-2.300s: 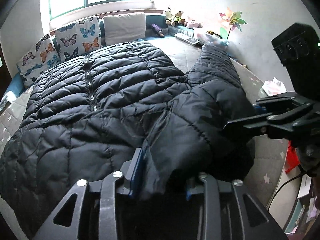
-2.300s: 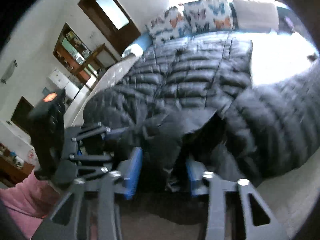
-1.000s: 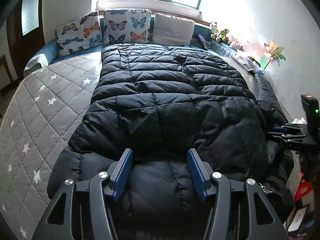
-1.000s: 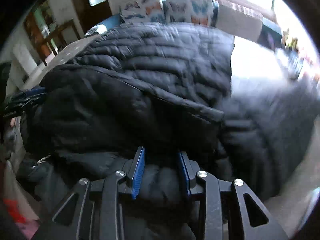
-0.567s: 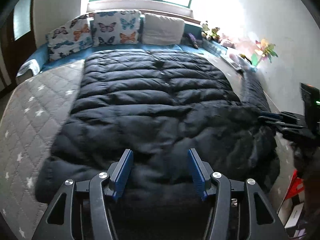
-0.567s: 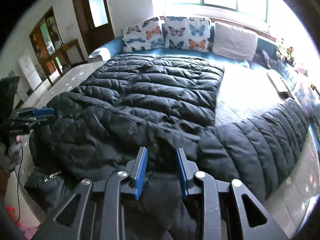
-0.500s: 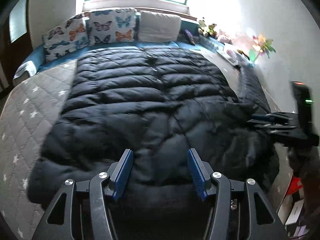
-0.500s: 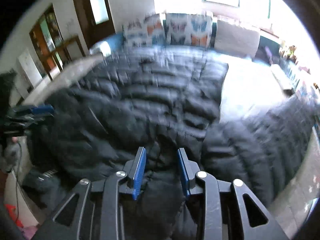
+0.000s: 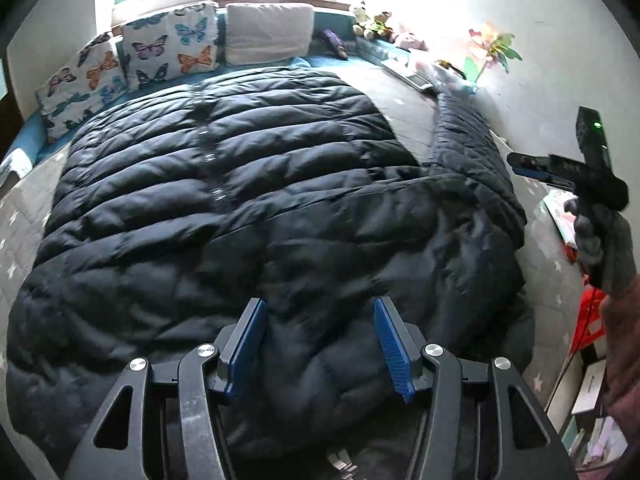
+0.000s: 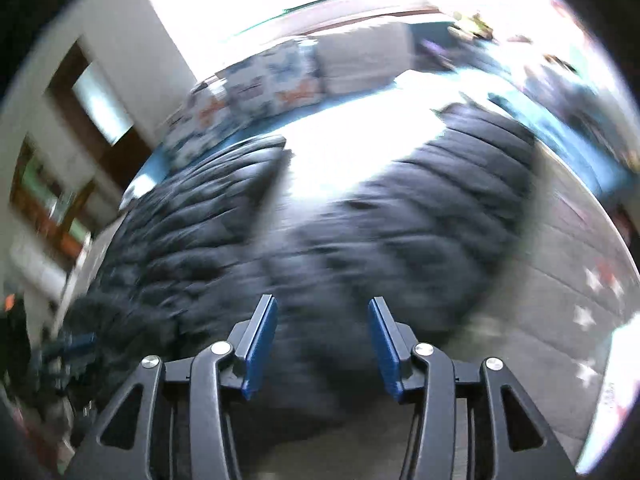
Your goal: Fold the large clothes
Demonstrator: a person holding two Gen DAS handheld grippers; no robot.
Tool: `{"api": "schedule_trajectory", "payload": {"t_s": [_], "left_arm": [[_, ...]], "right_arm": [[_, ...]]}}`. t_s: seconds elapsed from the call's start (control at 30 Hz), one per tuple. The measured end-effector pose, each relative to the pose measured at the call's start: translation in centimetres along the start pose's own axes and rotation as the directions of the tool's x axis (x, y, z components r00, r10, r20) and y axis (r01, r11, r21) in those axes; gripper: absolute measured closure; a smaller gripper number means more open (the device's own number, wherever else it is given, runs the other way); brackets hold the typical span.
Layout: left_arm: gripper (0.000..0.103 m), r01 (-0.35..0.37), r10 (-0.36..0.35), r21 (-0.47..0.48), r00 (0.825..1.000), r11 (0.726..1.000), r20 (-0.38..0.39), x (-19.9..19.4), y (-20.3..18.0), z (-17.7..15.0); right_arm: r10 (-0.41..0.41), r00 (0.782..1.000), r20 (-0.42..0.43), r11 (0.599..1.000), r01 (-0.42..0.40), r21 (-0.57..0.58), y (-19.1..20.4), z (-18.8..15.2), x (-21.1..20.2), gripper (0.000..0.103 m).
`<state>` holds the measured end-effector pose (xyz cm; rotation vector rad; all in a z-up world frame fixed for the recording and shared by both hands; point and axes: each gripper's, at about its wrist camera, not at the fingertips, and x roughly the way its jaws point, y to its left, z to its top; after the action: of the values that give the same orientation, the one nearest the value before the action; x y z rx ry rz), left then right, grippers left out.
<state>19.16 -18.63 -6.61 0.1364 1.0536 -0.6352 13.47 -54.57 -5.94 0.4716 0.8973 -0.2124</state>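
Observation:
A large black puffer coat (image 9: 256, 208) lies spread on the bed, zip line up and one sleeve (image 9: 468, 140) stretched along the right side. My left gripper (image 9: 320, 320) hovers open over the coat's near edge, and its blue pads (image 9: 394, 348) press on nothing. At the right of the left wrist view, a gloved hand holds my right gripper (image 9: 520, 165) beside the sleeve. The right wrist view is blurred. There the right gripper (image 10: 322, 320) is above the sleeve (image 10: 420, 208). Its jaws are opening and do not grip any fabric.
Butterfly cushions (image 9: 172, 48) and a beige pillow (image 9: 268, 32) line the head of the bed. Plush toys (image 9: 372, 20) and a paper pinwheel (image 9: 492, 48) stand along the right wall. The grey starred bedspread (image 9: 16, 208) shows at the left, and red clutter (image 9: 588, 320) lies on the floor at the right.
My right gripper's jaws have widened off the coat fabric they pinched, and it has swung right over the sleeve. The left gripper has slid right along the coat's near edge.

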Motion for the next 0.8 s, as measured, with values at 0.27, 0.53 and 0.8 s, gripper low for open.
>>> {"api": "schedule_trajectory", "payload": {"t_s": [0.27,0.53,0.8], "left_arm": [[0.044,0.047,-0.045,0.055,0.998,0.997,-0.048,2.7,-3.0,3.3],[0.044,0.09,-0.084,0.068,0.993,0.994,-0.081,4.8,-4.3,5.9],[0.044,0.111,-0.102,0.093,0.989,0.989,-0.103,6.4,-5.3,7.3]], "right_arm": [[0.095,0.995,-0.033,0.962,-0.083,0.261,-7.2,0.1,1.6,0.049],[0.225,0.974,0.029,0.906,-0.22,0.363,-8.5,1.6,3.5,0.045],[0.334,0.938,0.092,0.844,-0.341,0.415,-9.9,3.9,5.2,0.045]]}}
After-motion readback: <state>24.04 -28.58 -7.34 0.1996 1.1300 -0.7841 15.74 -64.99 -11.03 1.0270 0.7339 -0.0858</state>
